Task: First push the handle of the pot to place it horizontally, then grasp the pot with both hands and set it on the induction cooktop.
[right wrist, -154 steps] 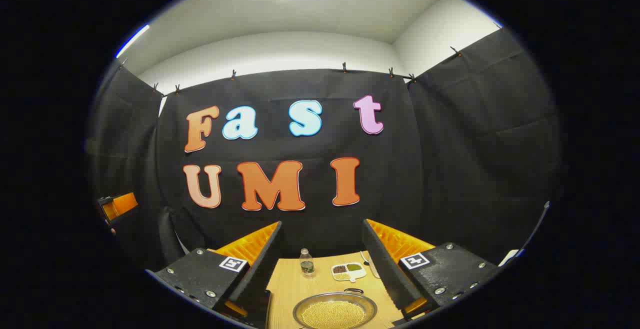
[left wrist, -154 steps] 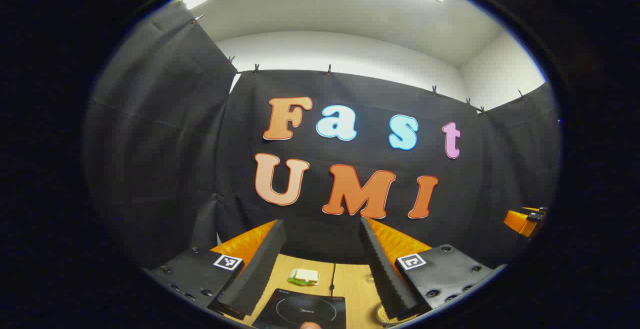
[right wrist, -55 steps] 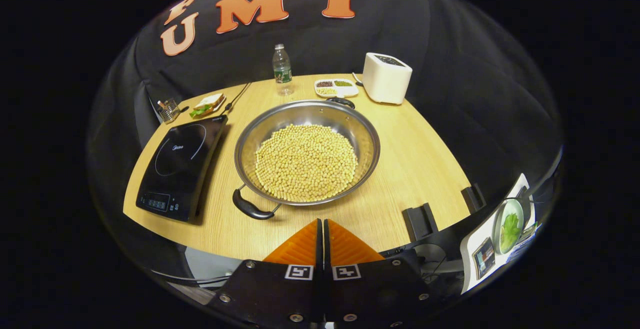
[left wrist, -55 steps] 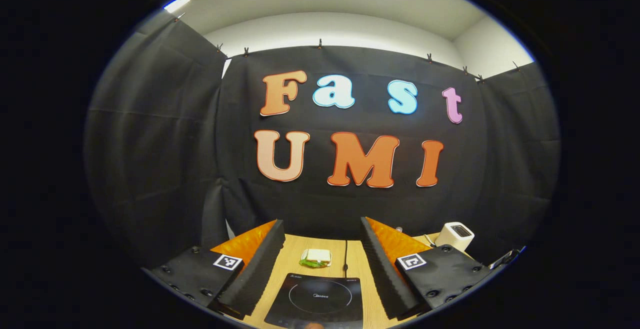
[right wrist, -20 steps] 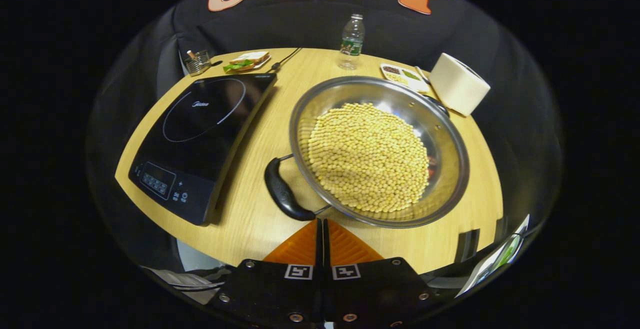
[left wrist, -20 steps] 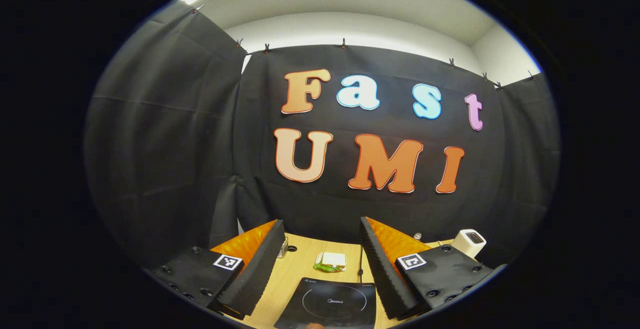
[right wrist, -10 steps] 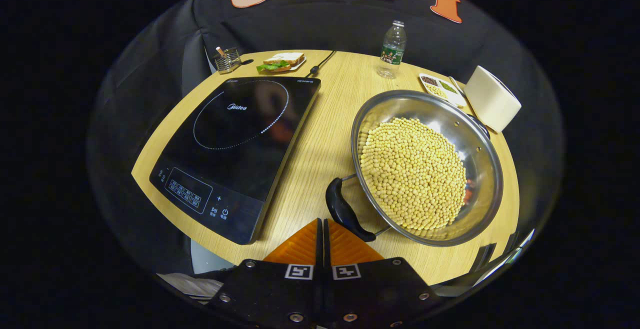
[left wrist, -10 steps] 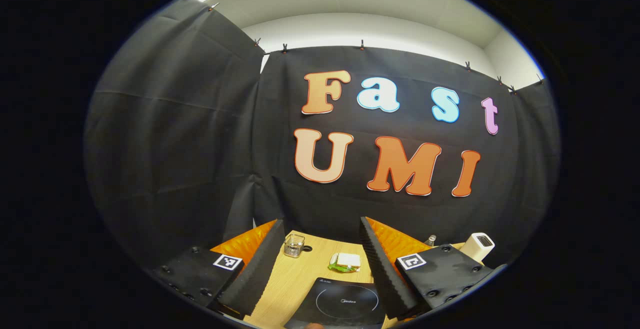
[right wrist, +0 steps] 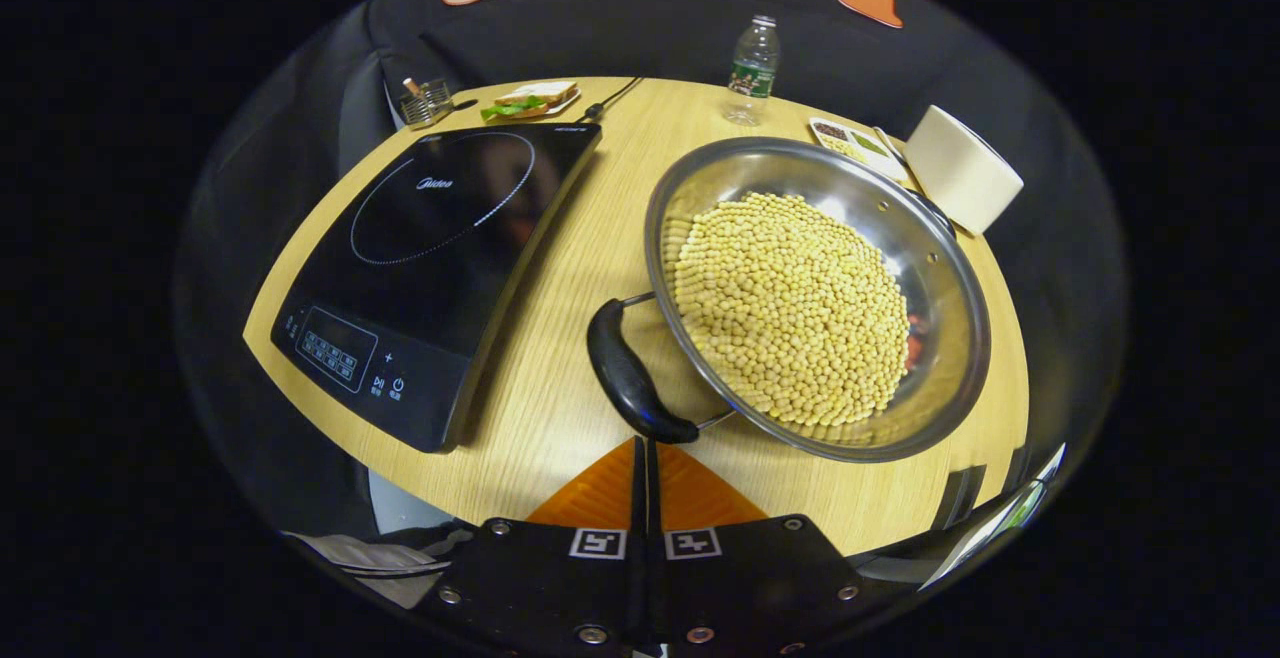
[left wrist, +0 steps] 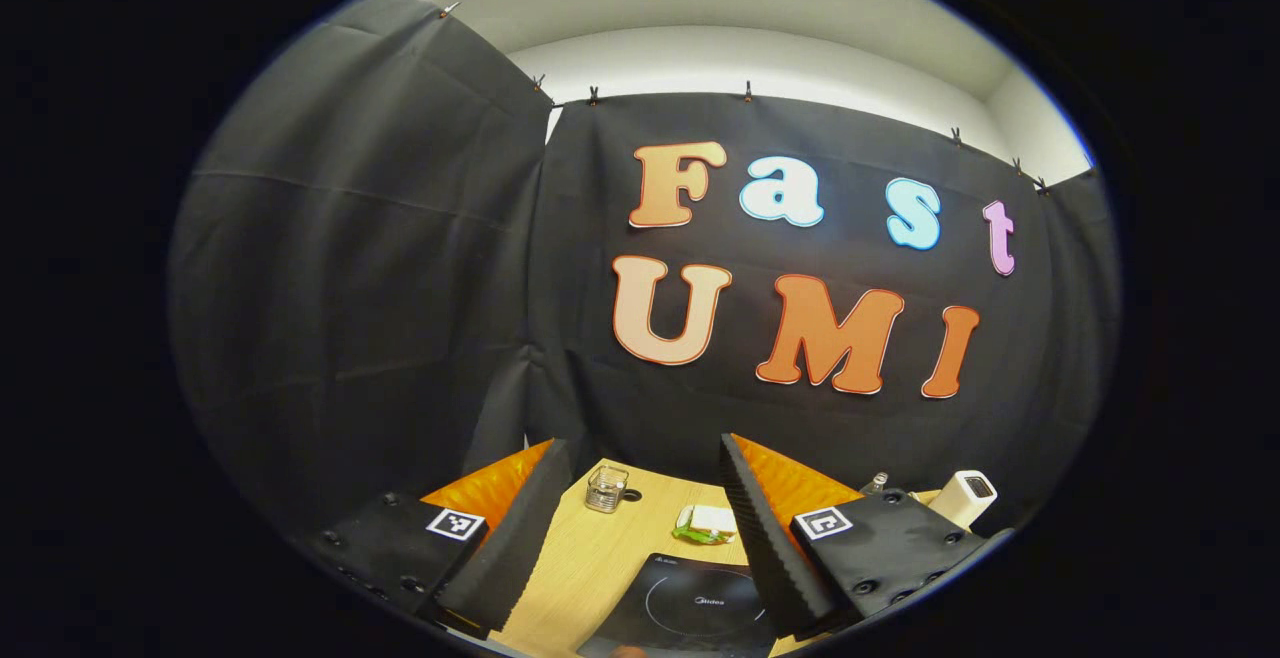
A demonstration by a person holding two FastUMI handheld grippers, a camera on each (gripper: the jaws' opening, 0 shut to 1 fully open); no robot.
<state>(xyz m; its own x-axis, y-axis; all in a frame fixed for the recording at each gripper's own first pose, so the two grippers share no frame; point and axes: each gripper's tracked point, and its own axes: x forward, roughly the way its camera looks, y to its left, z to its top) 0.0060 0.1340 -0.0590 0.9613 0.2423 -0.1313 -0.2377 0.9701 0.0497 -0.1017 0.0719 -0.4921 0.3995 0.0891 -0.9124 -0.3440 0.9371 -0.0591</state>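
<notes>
A wide, shallow steel pot (right wrist: 930, 268) sits flat on the desk (right wrist: 560, 378), heaped with pale yellow beans (right wrist: 790, 303). Its near black handle (right wrist: 628, 378) points toward the front edge of the desk, slanted rather than level; a second dark handle (right wrist: 945, 213) peeks over the far rim. Just left of the pot lies the black induction cooktop (right wrist: 430, 258), flat, bare-topped, its control panel at the near corner and a ring marked on its glass.
</notes>
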